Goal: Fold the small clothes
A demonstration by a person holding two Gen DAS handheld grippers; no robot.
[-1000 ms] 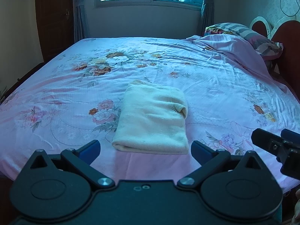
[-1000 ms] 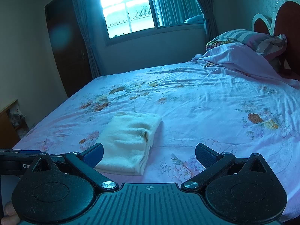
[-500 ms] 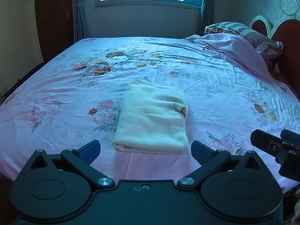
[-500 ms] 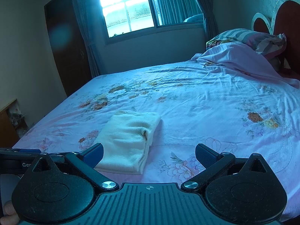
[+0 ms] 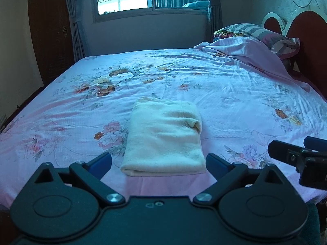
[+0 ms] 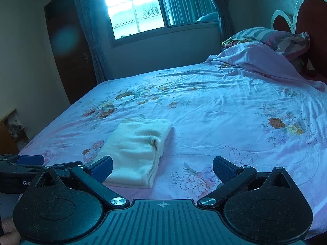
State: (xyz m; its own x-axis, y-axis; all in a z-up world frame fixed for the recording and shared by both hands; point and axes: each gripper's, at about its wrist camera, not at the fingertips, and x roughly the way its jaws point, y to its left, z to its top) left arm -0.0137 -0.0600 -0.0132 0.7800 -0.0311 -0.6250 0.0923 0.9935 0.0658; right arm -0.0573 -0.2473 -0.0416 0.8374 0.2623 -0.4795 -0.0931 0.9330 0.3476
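Both tongs, left tongs (image 5: 159, 162) and right tongs (image 6: 162, 168), gape apart before a neatly folded cream garment (image 5: 163, 135) on the floral bedsheet (image 5: 235, 102).

Left gripper (image 5: 159, 164): we are holding it level, jaws spread wide, gripping nothing; right gripper (image 6: 162, 168): we are holding it alongside, jaws likewise spread, empty; fingertip (image 6: 8, 227) showing beneath.

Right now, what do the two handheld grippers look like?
Both are matte black, each with two round hinge housings, silver pivot screws and angled link arms ending in blue ribbed pads. The left gripper has a smooth body; the right gripper has a ridged body with a small crosshair mark. No cables or sleeves show.
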